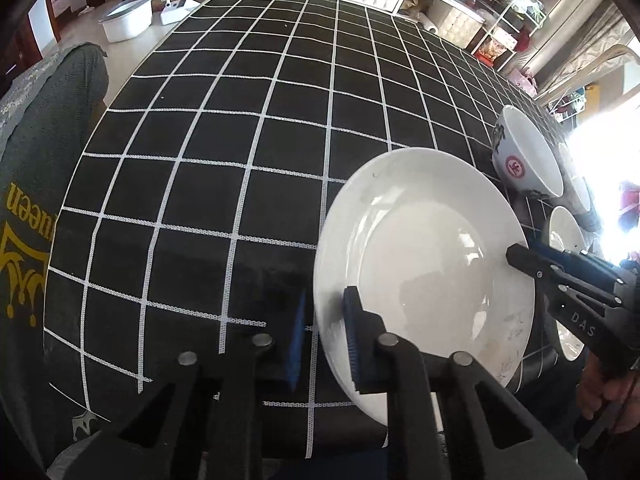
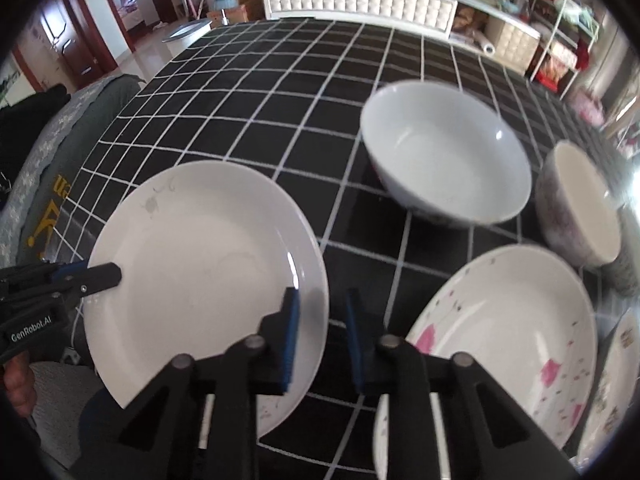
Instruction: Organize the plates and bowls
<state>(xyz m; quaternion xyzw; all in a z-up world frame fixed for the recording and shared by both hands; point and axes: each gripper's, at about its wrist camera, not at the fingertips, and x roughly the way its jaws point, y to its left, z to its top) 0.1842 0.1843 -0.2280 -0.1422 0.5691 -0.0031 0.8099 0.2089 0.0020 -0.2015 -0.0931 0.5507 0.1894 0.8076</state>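
Note:
A plain white plate [image 1: 424,256] is held tilted above the black checked tablecloth [image 1: 224,168]. My left gripper [image 1: 324,344] straddles its left rim, blue pads [image 1: 354,336] on either side with a small gap. My right gripper [image 2: 320,340] straddles the opposite rim of the same plate [image 2: 200,272], jaws a little apart. In the left wrist view the right gripper's fingers [image 1: 524,258] show at the plate's right edge. A white bowl [image 2: 448,160], a speckled bowl [image 2: 580,208] and a pink-flowered plate [image 2: 512,328] sit to the right.
A bowl with a red emblem [image 1: 524,156] stands beyond the plate. A further patterned plate [image 2: 616,372] lies at the far right edge. A grey-covered chair [image 1: 36,184] stands at the table's left. The cloth [image 2: 280,92] stretches toward a white headboard.

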